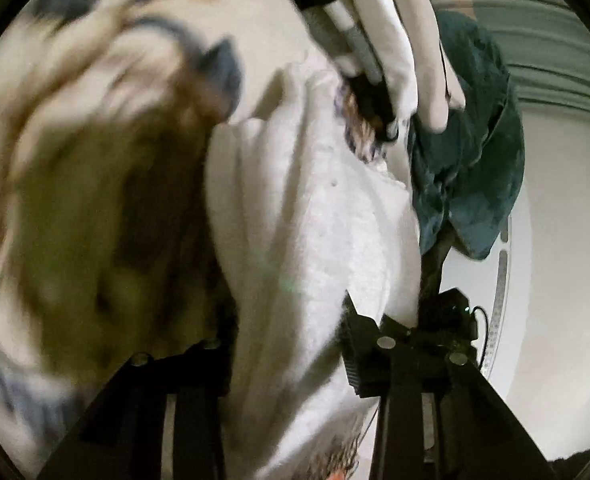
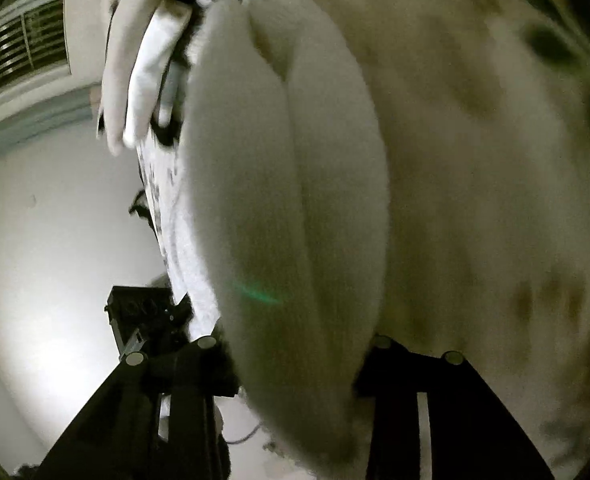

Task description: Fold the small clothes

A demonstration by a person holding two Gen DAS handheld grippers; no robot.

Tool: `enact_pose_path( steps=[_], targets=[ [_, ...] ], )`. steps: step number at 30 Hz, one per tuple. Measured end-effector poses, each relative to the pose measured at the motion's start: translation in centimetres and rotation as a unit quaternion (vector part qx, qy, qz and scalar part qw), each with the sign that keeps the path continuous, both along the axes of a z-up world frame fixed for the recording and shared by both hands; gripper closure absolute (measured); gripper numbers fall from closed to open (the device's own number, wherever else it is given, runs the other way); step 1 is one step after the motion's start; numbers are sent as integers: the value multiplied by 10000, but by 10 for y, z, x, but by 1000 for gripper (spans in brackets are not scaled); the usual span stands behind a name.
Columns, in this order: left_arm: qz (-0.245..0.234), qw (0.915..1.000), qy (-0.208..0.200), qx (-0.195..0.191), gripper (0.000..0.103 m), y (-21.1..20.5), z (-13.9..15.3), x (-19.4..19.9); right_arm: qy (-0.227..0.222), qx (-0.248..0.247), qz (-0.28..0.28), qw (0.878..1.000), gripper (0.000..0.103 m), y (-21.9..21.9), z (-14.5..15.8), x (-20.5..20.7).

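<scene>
Cloth (image 1: 307,240), white and fleecy, is held off the table (image 1: 567,280) and runs lengthwise between the two grippers. In both wrist views it fills the middle of the picture in long soft folds.

The left gripper (image 1: 291,360) has a thick bunch of the cloth between its fingers. The fabric fills the whole gap and bulges against both pads, so the jaws are pinching the cloth over a fat fold rather than pressed flat together. The right gripper (image 2: 299,360) looks the same: the cloth (image 2: 295,200) packs the space between its fingers and swells out above them, so it too is gripped.

In the left view, the far end of the cloth reaches a white-gloved right hand (image 1: 391,48) near the top edge. A teal cloth (image 1: 467,168) lies just beside that hand, toward the right side of the table; I cannot tell whether it lies flat or hangs. In the right view, the gloved left hand (image 2: 151,56) is at the upper left, above the bare table (image 2: 47,260).

A cream fabric with dark blotches (image 1: 95,160) fills the left of the left view and the right of the right view (image 2: 495,160), too blurred to make out.
</scene>
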State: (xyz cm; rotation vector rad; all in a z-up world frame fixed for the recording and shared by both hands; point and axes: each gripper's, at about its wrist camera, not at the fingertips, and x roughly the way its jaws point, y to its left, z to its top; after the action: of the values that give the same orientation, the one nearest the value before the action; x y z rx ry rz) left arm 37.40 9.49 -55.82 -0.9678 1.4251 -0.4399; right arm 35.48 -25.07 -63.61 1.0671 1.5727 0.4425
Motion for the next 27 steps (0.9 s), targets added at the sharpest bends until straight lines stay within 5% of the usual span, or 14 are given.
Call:
enact_pose_path(
  steps=[4,7,9,13,15,27],
  targets=[
    [-50,9982,581,106,69,2,3,-71,395,27,271,9988,65,-8,8,-65],
    [-237,9940,973,437,59,-9,-9,-107,642,-266,508,9963,59,-11,0,-107],
    [-272,9912,1084,706,38,-12,-17,-115,722,-513,632,9941,48,-16,-8,-117],
    [-350,9911,856,960,16,-17,-25,-103,434,-900,717,9924,37,-24,4,-112],
    [-486,9910,921,847,0,-22,-42,-97,303,-1167,801,9895,33,-28,12,-106],
    [161,9860,1660,12,0,-7,-72,-81,-173,-1551,693,9853,33,-33,48,-66]
  ],
)
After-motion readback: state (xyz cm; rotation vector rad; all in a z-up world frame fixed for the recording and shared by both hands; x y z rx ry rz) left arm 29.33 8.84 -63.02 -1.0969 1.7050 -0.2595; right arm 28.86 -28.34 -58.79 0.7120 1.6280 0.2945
